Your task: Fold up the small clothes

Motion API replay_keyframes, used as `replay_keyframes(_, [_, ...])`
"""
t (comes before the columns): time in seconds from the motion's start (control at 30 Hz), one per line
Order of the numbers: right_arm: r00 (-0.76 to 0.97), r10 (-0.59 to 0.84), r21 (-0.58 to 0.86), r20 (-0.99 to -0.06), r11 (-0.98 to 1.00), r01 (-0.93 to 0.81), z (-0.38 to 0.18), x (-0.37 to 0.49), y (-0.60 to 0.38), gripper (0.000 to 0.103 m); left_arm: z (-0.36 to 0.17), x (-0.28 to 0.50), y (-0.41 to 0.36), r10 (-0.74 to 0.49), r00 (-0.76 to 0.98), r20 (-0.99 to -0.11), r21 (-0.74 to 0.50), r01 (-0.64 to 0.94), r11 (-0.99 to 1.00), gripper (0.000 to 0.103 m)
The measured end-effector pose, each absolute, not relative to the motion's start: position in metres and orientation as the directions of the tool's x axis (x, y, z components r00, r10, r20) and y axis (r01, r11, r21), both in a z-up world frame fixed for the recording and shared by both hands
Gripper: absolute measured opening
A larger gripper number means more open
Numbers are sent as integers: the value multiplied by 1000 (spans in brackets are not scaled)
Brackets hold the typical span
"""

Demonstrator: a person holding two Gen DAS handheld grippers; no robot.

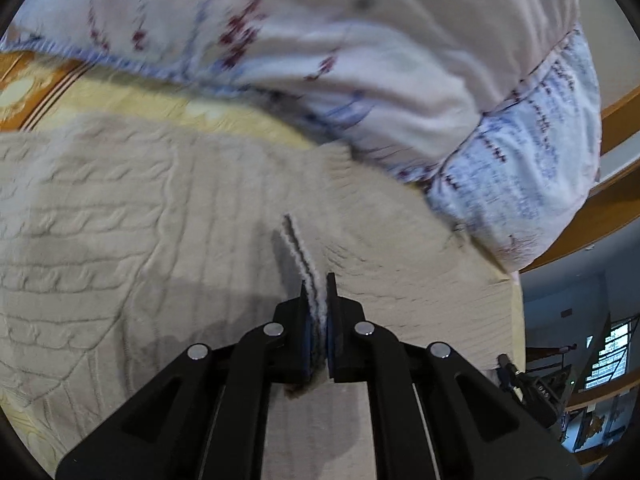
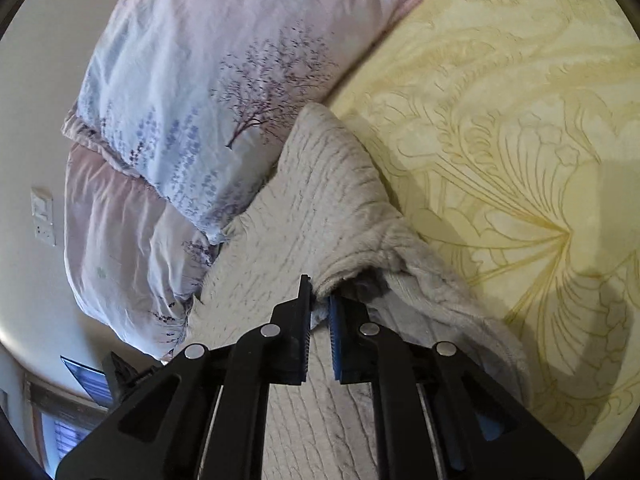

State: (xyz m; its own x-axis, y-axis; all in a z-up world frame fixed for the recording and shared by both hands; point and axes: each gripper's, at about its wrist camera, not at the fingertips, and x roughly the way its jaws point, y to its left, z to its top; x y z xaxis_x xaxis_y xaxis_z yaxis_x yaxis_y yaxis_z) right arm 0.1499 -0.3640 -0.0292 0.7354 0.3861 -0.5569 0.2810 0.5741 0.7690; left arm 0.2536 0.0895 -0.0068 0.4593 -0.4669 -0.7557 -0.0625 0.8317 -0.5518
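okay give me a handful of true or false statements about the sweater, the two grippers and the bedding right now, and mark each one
1. The left gripper is shut on an edge of the beige knit sweater. True.
2. The right gripper hangs open, clear of the sweater. False: it pinches a fold of it.
3. The sweater lies on a yellow patterned bedspread. True.
4. The pillows are plain dark green. False: pale, with a printed tree and flowers.

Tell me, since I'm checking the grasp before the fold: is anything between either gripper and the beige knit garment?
Nothing visible. The left gripper and right gripper are each shut directly on an edge of the beige knit garment.
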Motion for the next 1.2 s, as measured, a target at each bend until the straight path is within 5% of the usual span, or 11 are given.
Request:
replay_keyframes(0.1, [760, 344, 779, -551, 539, 321, -31, 147, -375, 21, -10, 252, 90, -463, 463, -756, -551, -67, 832, 8])
replay_keyframes(0.17, [791, 274, 763, -547, 552, 337, -28, 144, -381, 7, -9, 251, 86, -451, 469, -759, -534, -54, 844, 8])
replay_keyframes(0.33, [779, 232, 734, -582, 562, 381, -31, 137, -382, 7, -10, 250, 83, -435, 476, -764, -512, -40, 858, 11])
replay_keyframes(0.43, [763, 239, 723, -601, 570, 391, -28, 130, -379, 21, -4, 241, 94, -462, 481, -745, -547, -46, 836, 22])
replay_keyframes(0.5, [766, 227, 713, -602, 583, 388, -22, 121, -377, 40, 8, 225, 112, -463, 516, -721, -560, -40, 828, 46])
replay_keyframes(0.6, [784, 175, 671, -595, 646, 365, -7, 107, -368, 58, 24, 201, 147, -448, 575, -685, -576, -50, 816, 57])
replay_keyframes(0.67, [790, 161, 644, -592, 683, 344, -1, 106, -358, 69, 35, 177, 186, -414, 628, -659, -594, -96, 799, 57])
replay_keyframes(0.93, [747, 351, 659, -564, 737, 151, -10, 114, -311, 73, 21, 107, 324, -152, 712, -686, -614, -454, 646, 53])
replay_keyframes(1.2, [736, 389, 625, -554, 779, 59, -10, 112, -293, 73, -10, 100, 386, -113, 733, -670, -706, -584, 401, 39])
